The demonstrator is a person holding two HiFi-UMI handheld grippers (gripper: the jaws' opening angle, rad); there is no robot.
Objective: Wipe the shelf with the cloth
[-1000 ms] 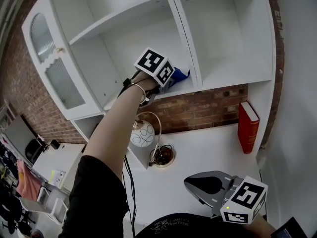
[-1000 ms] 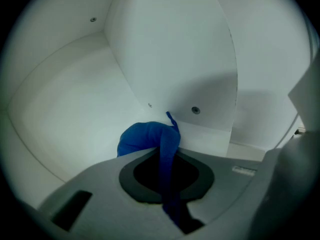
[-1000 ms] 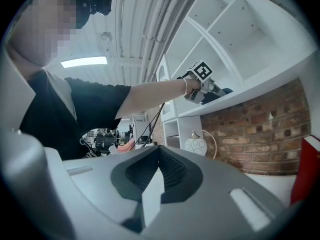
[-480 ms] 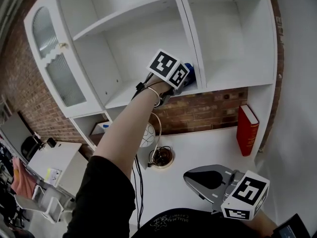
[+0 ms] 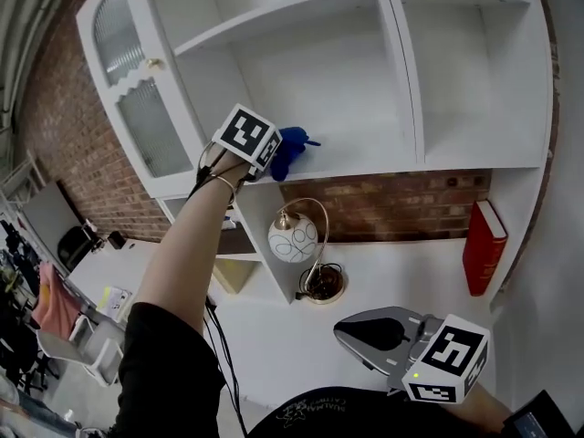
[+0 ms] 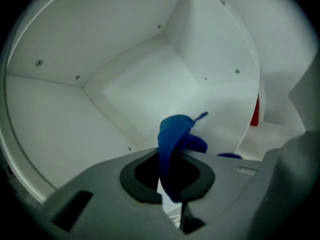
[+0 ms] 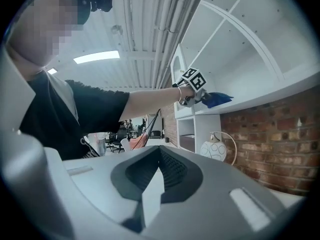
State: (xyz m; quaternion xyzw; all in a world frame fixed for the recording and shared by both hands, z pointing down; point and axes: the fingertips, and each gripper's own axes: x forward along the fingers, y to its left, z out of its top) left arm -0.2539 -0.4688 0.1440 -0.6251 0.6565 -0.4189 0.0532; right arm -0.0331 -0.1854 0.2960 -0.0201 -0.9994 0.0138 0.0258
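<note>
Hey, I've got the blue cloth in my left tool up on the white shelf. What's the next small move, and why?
Probably slide the left tool a little deeper, dragging the blue cloth along the shelf toward the back wall. The tool is shut on the cloth, which sits near the front edge, with most of the board lying beyond it.

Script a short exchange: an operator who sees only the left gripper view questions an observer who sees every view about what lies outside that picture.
Operator: My jaws grip the blue cloth. What is that red sliver on my right?
Observer: A red book, standing on the desk below the shelf.
Operator: And the right gripper?
Observer: The right gripper hangs low over the desk, jaws together, nothing between them.
</note>
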